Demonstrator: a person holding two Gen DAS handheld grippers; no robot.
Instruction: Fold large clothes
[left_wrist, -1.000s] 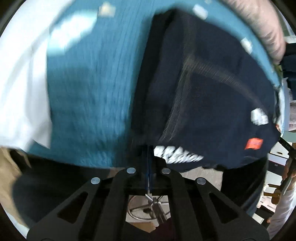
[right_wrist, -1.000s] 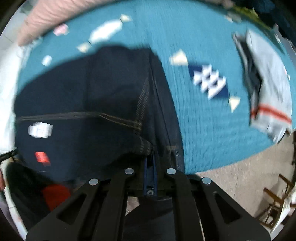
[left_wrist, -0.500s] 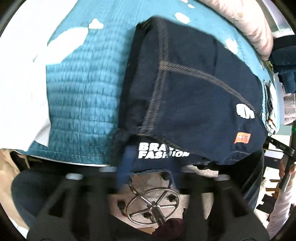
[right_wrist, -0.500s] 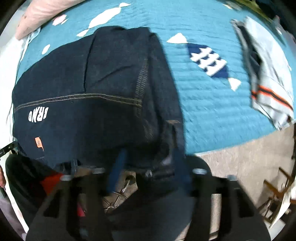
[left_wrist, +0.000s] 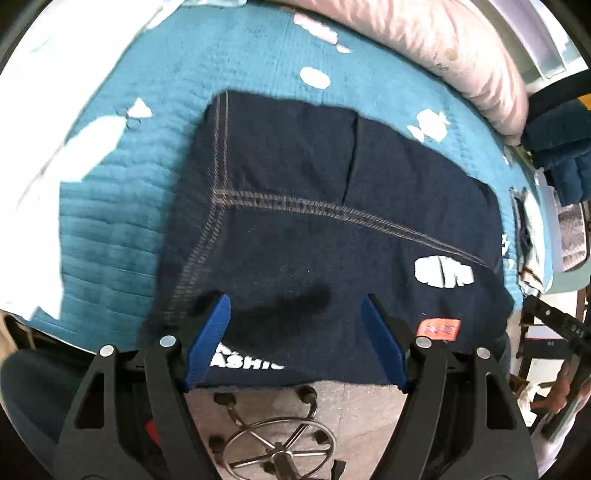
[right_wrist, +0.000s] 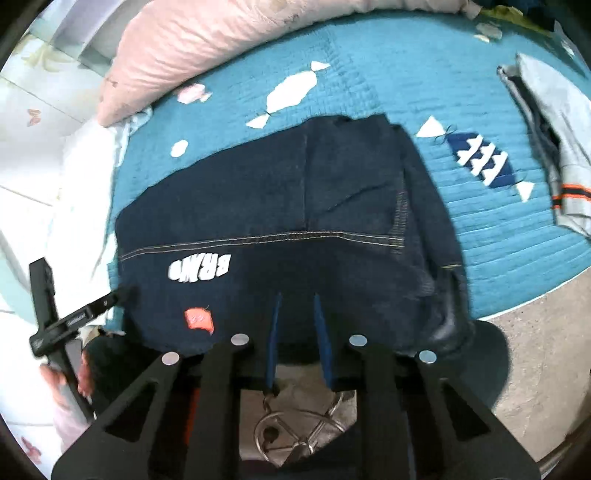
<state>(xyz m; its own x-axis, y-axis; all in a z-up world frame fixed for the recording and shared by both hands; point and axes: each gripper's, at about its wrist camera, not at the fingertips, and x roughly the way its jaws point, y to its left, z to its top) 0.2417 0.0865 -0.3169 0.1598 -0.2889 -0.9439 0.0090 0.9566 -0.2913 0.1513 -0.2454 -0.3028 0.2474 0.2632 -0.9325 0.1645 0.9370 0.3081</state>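
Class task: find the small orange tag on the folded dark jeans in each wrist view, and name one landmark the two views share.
Left wrist: the orange tag is at lower right on the jeans, just right of the gripper's right finger.
Right wrist: the tag is at lower left on the jeans, left of the gripper's fingers.
Shared landmark: the white lettering above the tag.

Folded dark denim garment (right_wrist: 280, 240), white lettering and orange tag, lying at the near edge of the bed's teal quilt (right_wrist: 388, 74), one corner hanging over. Right tongs (right_wrist: 297, 306) above its near edge, jaws closing, nothing between them. Pink pillow (right_wrist: 207, 40) at far left corner; grey striped garment (right_wrist: 554, 147) toward right edge.
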